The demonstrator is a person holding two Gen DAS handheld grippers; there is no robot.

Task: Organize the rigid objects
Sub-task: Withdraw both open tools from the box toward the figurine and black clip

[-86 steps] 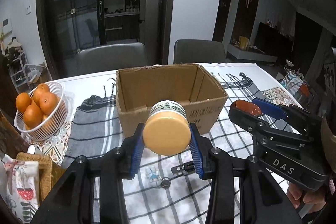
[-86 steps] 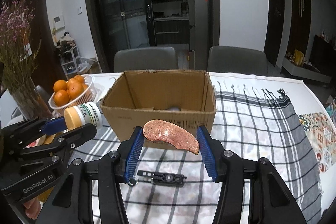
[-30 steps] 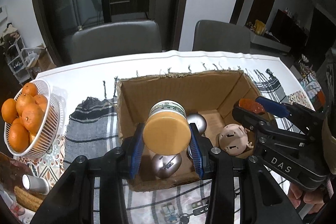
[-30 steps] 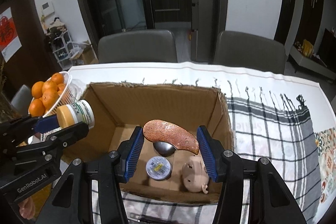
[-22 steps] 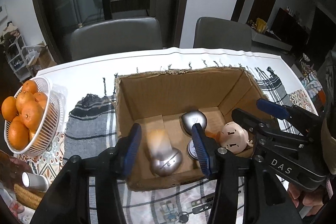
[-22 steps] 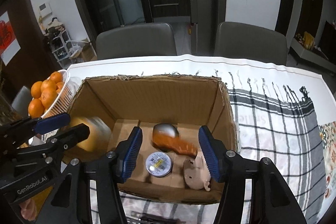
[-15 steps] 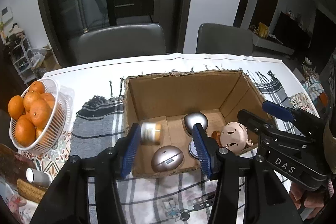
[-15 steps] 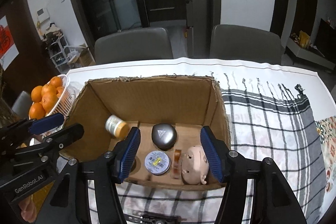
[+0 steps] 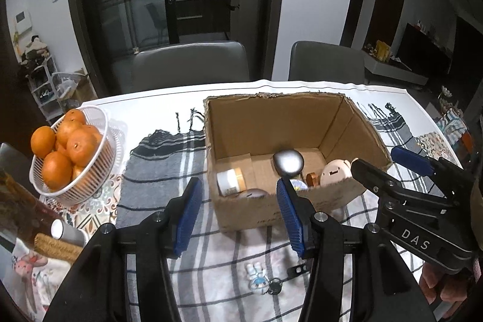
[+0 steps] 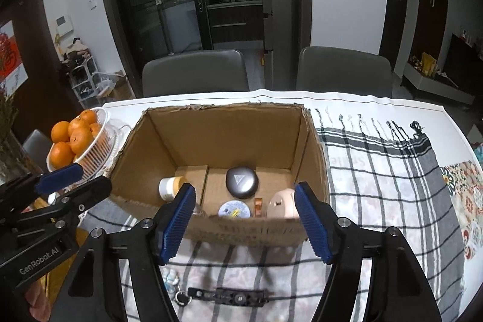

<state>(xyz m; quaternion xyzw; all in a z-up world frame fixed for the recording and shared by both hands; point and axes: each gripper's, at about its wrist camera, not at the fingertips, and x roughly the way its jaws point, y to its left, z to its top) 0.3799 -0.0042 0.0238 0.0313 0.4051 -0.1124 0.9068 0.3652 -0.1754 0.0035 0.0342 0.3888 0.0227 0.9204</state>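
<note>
An open cardboard box stands on the checked cloth. Inside lie a tan-lidded jar on its side, a brown flat piece, a grey pebble-shaped case, a round tin and a pink doll head. My left gripper hovers open before the box's near wall, empty. My right gripper is beside it, its jaws opening with nothing between them. A keychain figure and a black multi-tool lie on the cloth below the grippers.
A white basket of oranges stands left of the box. A small grey cylinder and a woven mat lie at the near left. Two grey chairs stand behind the table. Checked cloth spreads right of the box.
The left gripper let the jar go and the right let the brown piece go; both fell into the box. Both grippers then drew back toward the near side, jaws wider.
</note>
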